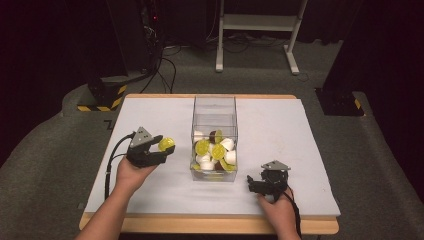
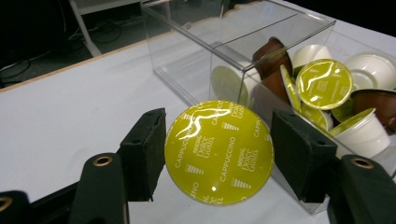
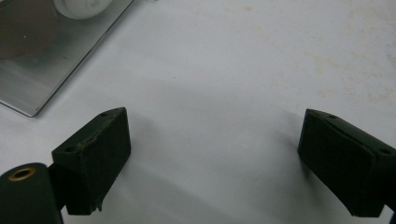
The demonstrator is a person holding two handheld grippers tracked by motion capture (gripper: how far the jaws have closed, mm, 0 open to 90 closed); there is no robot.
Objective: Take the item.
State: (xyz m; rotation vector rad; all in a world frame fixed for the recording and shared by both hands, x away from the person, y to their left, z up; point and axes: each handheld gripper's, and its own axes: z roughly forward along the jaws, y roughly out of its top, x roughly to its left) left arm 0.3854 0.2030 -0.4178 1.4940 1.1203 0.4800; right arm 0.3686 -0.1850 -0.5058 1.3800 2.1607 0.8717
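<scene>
A yellow-green foil-lidded coffee capsule marked "Cappuccino" sits between the pads of my left gripper, which is shut on it. In the high view that gripper holds the capsule above the mat, left of a clear plastic box. The box holds several capsules, some white with green lids and some brown. My right gripper rests low on the mat at the box's front right. Its jaws stand wide apart over bare mat with nothing between them.
The white mat covers the wooden table, with bare room on both sides of the box. The box's corner lies close to the right gripper. Beyond the table stand black equipment with cables and a white frame on the grey floor.
</scene>
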